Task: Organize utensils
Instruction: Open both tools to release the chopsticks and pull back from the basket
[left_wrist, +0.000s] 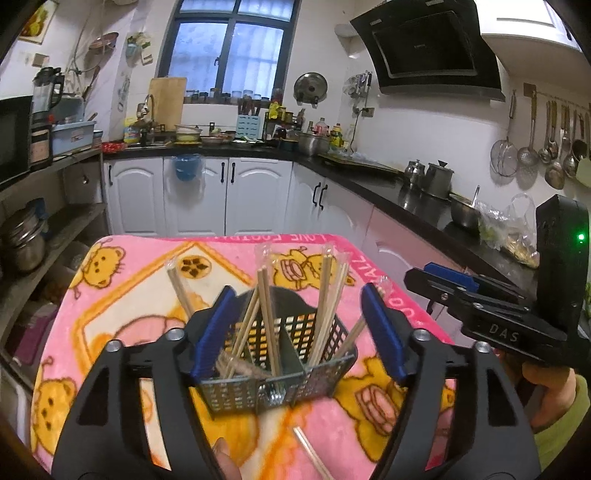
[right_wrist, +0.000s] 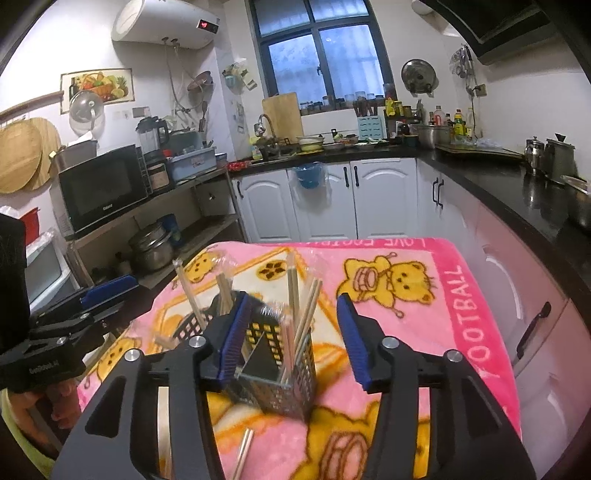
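Chopsticks (left_wrist: 266, 314) stand in the caddy (left_wrist: 280, 373) on the blanket (left_wrist: 122, 295); a loose chopstick (left_wrist: 312, 456) lies before it.

The caddy (left_wrist: 295, 354) has its near left corner hidden behind the left gripper's pad. A loose chopstick (left_wrist: 312, 458) runs off the bottom edge. In the right view, another stick (right_wrist: 162, 428) shows only through the gripper frame. The hand (left_wrist: 546, 387) is mostly hidden.

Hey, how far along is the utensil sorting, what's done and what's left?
Mostly done: several wrapped chopsticks already stand in the black mesh caddy on the pink blanket. In hand: nothing; the left tongs and right tongs are both open and empty. Left: at least one loose chopstick lies on the blanket in front of the caddy.
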